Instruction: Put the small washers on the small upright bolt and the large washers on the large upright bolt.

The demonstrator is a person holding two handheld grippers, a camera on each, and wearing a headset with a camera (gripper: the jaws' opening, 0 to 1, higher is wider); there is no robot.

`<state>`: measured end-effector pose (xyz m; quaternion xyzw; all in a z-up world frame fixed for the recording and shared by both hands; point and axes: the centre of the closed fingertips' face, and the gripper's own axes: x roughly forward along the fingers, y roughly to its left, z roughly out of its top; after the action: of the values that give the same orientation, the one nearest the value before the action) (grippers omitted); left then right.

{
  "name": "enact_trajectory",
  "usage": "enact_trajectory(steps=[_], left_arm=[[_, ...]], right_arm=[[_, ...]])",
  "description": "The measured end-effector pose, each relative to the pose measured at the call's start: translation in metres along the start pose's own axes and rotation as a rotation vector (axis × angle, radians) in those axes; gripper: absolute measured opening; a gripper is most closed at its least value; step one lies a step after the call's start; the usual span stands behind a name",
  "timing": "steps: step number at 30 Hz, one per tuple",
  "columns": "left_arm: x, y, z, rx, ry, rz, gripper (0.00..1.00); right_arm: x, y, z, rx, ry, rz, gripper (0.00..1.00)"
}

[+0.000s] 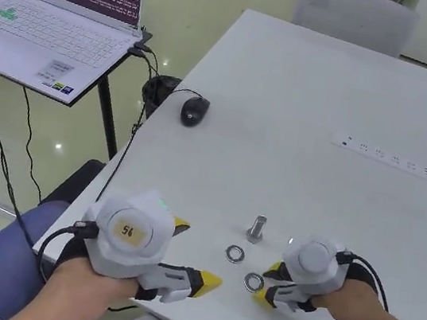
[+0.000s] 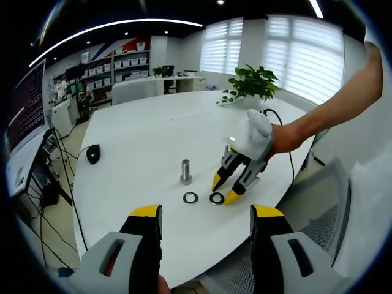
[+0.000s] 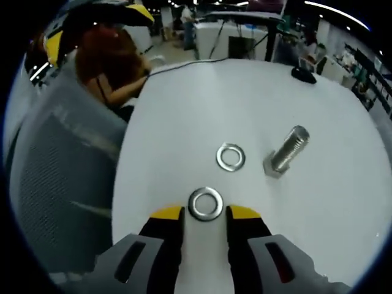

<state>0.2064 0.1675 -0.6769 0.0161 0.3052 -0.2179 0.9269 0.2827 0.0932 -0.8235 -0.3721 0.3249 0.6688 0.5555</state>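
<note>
Just ahead of right tool, washer

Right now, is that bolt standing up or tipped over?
Upright: the bolt stands on its head on the white table, shaft pointing up.

Bright, even overhead light floods the white surface, leaving faint shadows. A ceiling strip light and blinded windows glare across the top of the left gripper view. Both gripper views warp at the edges; a washer glints.
</note>
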Motion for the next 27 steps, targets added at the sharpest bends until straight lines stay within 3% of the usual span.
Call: enact_trajectory(steps=[3, 13, 27], left_arm=[[0.000, 0.000, -0.001, -0.007, -0.003, 0.003, 0.57], [0.002, -0.002, 0.001, -0.015, -0.016, -0.001, 0.57], [-0.004, 0.009, 0.000, -0.028, -0.022, 0.019, 0.57]], right_arm=[[0.002, 0.000, 0.002, -0.053, 0.020, 0.012, 0.29], [0.002, 0.003, 0.001, -0.114, 0.073, 0.041, 0.24], [-0.009, -0.008, 0.009, -0.050, 0.039, -0.003, 0.23]])
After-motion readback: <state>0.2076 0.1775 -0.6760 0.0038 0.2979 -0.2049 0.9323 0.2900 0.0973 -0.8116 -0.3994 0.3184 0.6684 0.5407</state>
